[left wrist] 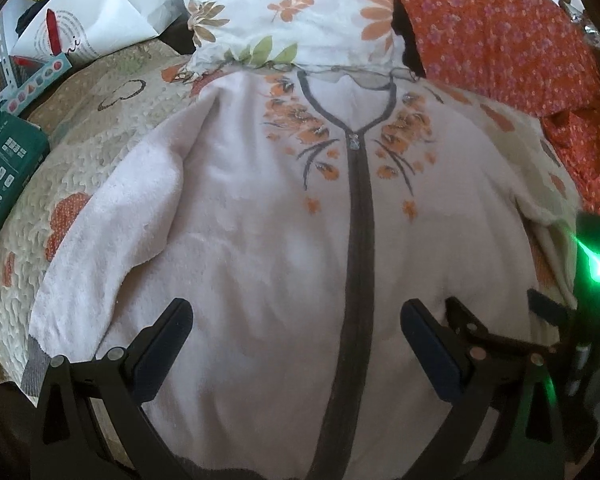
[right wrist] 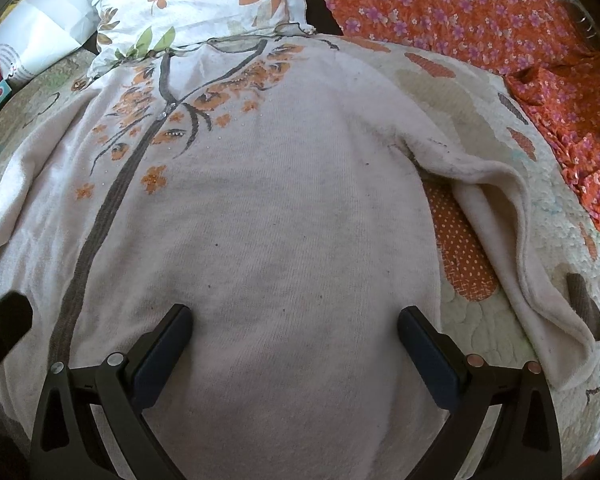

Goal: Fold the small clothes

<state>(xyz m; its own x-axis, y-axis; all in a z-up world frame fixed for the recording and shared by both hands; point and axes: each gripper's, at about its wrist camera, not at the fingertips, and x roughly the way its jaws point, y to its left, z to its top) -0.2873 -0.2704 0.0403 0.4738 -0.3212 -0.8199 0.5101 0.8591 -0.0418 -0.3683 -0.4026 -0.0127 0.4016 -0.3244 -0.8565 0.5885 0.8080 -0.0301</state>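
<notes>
Pale cardigan [left wrist: 260,240] lies flat; both tools, left tool [left wrist: 296,320] and right tool [right wrist: 296,320], gape; green box [left wrist: 4,160] shows only leftward.

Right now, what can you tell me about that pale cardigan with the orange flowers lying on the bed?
The cardigan is a pale cream, soft fuzzy knit, lying front-up and flat on a quilted bedspread. A dark grey-brown band runs down its middle, splitting into a V at the neck. Orange flowers with grey stems flank the neckline. One sleeve lies alongside the body and ends in a grey cuff; the other sleeve trails outward on the quilt. Its collar touches a floral pillow. Both grippers hover open above its lower half, apparently not gripping it.
</notes>
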